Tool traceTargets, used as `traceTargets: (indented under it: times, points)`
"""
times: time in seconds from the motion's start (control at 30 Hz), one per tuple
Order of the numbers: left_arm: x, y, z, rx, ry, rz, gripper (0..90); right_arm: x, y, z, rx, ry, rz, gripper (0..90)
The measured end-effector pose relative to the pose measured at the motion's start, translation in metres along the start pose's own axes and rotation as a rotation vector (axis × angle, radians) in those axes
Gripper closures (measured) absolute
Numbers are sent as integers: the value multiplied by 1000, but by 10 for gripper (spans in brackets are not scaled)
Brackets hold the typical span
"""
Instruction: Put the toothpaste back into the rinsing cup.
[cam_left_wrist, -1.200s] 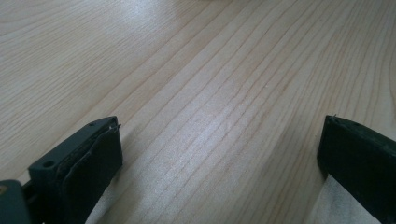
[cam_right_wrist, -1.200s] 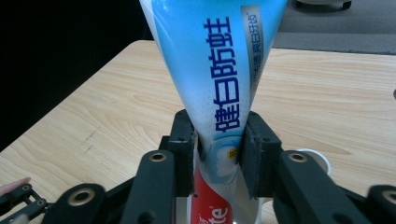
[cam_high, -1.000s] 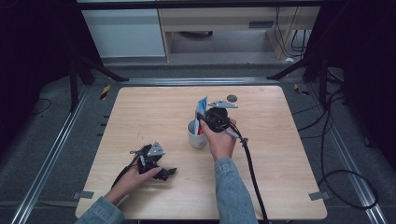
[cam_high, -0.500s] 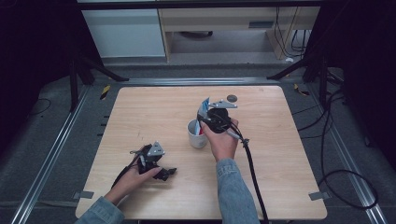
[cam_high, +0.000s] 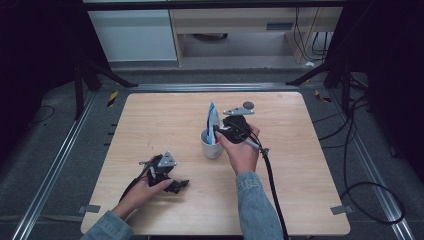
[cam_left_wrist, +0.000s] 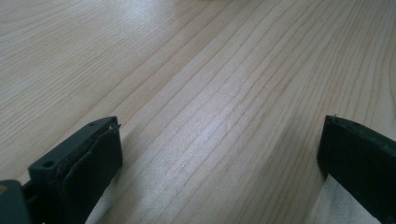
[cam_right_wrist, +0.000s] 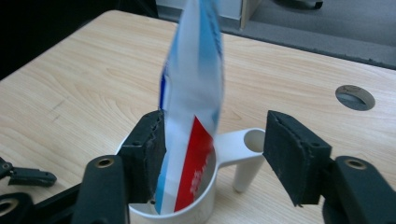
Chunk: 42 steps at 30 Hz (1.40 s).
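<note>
Tube: upright in white cup, surface centre. Right gripper wide, seemingly releasing (placing step); next, probably withdraw clear. Left gripper, 7 o'clock: wide, empty.

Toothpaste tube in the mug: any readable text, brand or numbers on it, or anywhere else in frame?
Nothing can be quoted.
Toothpaste tube: white lettering on its red band, too blurred to read; no brand legible.
White mug: plain, no print visible.
Right claw and left claw: no labels visible on the black jaws.
Table: bare wood, no marks or signs.
</note>
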<state>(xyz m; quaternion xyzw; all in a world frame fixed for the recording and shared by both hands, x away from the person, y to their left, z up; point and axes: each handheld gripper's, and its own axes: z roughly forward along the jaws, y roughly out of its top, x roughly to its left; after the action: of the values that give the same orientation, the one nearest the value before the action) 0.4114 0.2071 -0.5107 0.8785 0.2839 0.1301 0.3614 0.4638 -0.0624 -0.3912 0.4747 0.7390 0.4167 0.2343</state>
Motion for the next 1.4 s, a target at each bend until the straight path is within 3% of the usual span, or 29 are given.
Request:
traceTargets:
  times: [0.37, 0.53, 0.7, 0.9, 1.1, 1.4]
  points:
    - [0, 0, 0, 0, -1, -4, 0, -1, 0, -4, 23, 2, -19, 336]
    - [0, 0, 0, 0, 1, -1, 0, -3, 3, -8, 49, -14, -47, 243]
    - [0, 0, 0, 0, -1, -8, 0, -7, 6, -12, 101, -59, -81, 157]
    - [-1, 0, 0, 0, -1, -9, 0, -17, 4, -19, 128, -63, -95, 87]
    - [-1, 0, 0, 0, -1, -9, 0, -27, 1, -27, 145, -61, -89, 76]
    - [0, 0, 0, 0, 3, -4, 0, -44, -3, -46, 147, -132, -107, 98]
